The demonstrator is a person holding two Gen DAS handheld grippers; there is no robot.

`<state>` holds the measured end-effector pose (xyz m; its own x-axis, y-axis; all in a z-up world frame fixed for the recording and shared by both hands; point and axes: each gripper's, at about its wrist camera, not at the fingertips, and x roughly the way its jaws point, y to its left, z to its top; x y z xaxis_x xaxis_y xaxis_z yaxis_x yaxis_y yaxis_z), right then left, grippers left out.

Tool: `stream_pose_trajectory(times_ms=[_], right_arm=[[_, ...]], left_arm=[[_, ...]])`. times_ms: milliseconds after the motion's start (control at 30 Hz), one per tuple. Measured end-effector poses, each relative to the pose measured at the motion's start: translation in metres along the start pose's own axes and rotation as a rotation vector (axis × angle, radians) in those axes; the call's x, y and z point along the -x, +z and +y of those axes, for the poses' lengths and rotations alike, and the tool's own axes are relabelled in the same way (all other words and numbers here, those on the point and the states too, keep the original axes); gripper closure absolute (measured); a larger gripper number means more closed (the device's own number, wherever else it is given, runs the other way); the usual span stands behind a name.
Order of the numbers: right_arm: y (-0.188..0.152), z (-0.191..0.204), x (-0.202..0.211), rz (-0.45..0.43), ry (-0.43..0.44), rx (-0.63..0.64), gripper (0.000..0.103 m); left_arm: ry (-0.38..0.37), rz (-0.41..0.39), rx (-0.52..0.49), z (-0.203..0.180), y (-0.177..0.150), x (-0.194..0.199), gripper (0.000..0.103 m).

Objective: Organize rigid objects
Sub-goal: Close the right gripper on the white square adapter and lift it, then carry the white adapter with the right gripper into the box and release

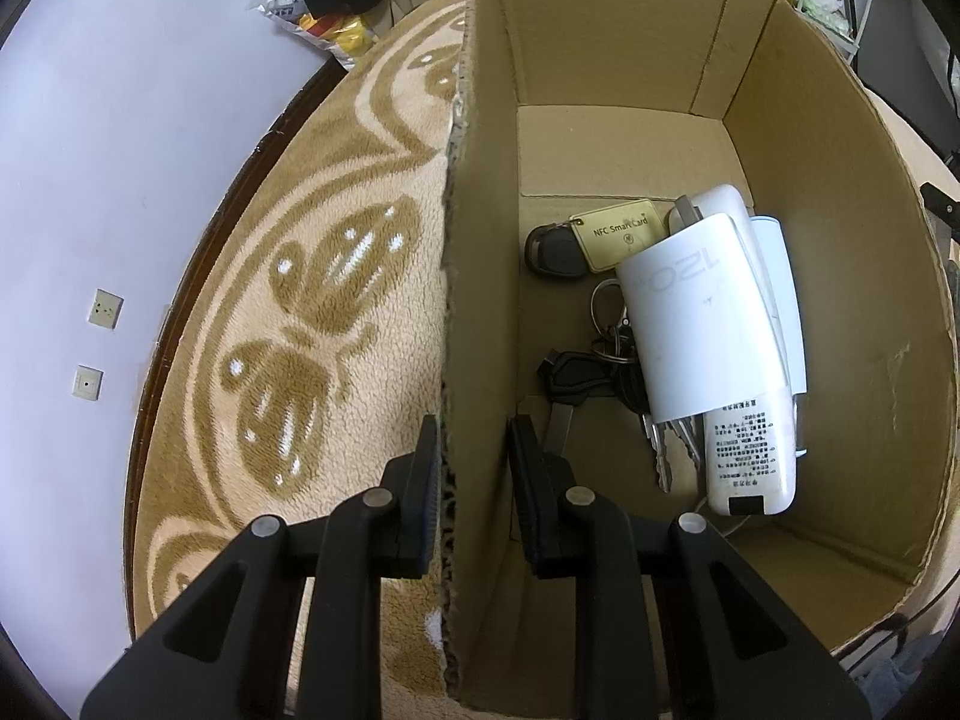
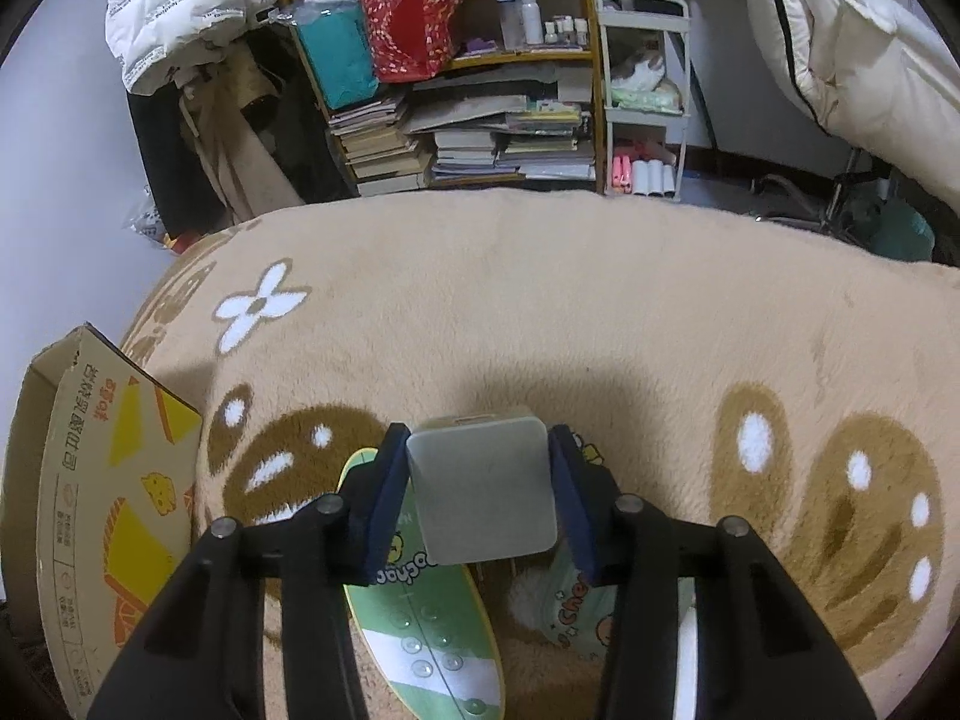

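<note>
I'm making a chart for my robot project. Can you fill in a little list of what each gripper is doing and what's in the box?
left gripper: straddles the left wall of the brown cardboard box, jaws apart, one finger inside, one outside
right gripper: shut on a grey square block with rounded corners, held above the rug
in the box: gold NFC smart card tag, black key fob, bunch of metal keys, white plastic remote-like device
surface: beige fluffy patterned rug
</note>
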<state>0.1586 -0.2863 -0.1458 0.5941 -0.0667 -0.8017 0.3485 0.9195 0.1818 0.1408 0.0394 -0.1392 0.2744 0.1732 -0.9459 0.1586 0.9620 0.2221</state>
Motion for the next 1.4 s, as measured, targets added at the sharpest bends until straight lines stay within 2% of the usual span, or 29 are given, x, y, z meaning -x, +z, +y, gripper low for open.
stream_pose_trajectory(times_ms=[233, 400, 900, 1000, 1200, 1400], right_arm=[[0.01, 0.009, 0.022, -0.05, 0.006, 0.003, 0.054], [0.009, 0.025, 0.038, -0.068, 0.041, 0.015, 0.054], [0.003, 0.115, 0.108, -0.179, 0.262, 0.18, 0.054], [-0.004, 0.129, 0.117, -0.198, 0.335, 0.206, 0.054], [-0.022, 0.16, 0.119, -0.184, 0.408, 0.281, 0.054], [-0.037, 0.18, 0.117, -0.151, 0.435, 0.345, 0.054]], left_arm=[[-0.002, 0.0, 0.001, 0.001, 0.001, -0.001, 0.081], [0.003, 0.0, -0.003, 0.0, 0.001, -0.001, 0.081], [0.005, -0.001, -0.002, -0.002, 0.0, -0.002, 0.081], [0.007, -0.001, -0.003, -0.002, 0.0, -0.001, 0.081], [0.001, 0.001, 0.001, -0.002, 0.0, -0.001, 0.081], [-0.005, 0.002, 0.004, 0.001, 0.0, 0.0, 0.081]])
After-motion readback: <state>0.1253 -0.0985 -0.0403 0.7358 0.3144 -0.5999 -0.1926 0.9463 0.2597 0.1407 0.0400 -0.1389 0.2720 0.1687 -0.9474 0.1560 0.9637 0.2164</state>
